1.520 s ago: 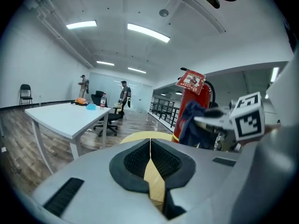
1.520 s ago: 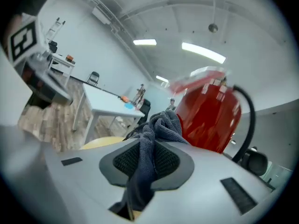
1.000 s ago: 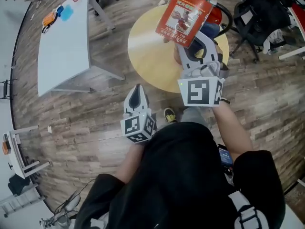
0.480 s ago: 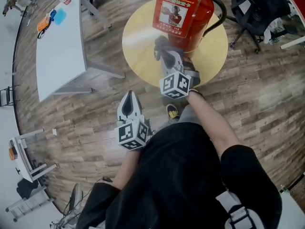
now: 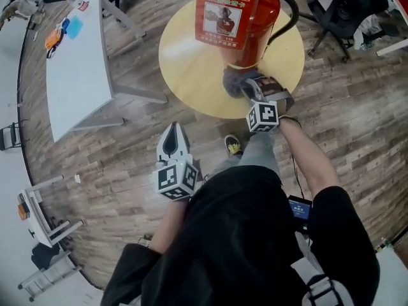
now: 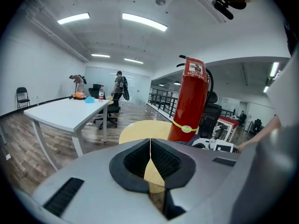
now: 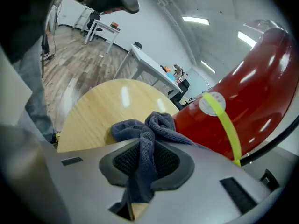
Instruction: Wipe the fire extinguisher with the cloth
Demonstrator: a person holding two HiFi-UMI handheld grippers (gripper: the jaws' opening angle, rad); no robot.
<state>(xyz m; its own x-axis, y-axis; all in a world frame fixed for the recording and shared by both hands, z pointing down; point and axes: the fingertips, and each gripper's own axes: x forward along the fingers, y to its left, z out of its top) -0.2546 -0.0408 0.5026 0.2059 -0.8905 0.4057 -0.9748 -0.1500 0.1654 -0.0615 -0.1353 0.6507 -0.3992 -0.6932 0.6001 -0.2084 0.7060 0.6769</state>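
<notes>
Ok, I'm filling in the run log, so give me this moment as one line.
step: wipe | right gripper: shut on blue-grey cloth, cloth at lower body of red fire extinguisher | left gripper: shut, empty, off the table

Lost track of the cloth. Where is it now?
The cloth is pinched in the right gripper, bunched low against the fire extinguisher, over the round yellow table.

one fire extinguisher [image 5: 245,18] and one cloth [image 5: 234,80] are showing. two benches are standing: a round yellow bench [image 5: 185,62] and a long white bench [image 5: 76,69]. two grippers are showing, the left gripper [image 5: 174,128] and the right gripper [image 5: 247,89]. two people are standing past the white bench's far edge, a bending person [image 6: 76,82] and an upright person [image 6: 119,85].
</notes>
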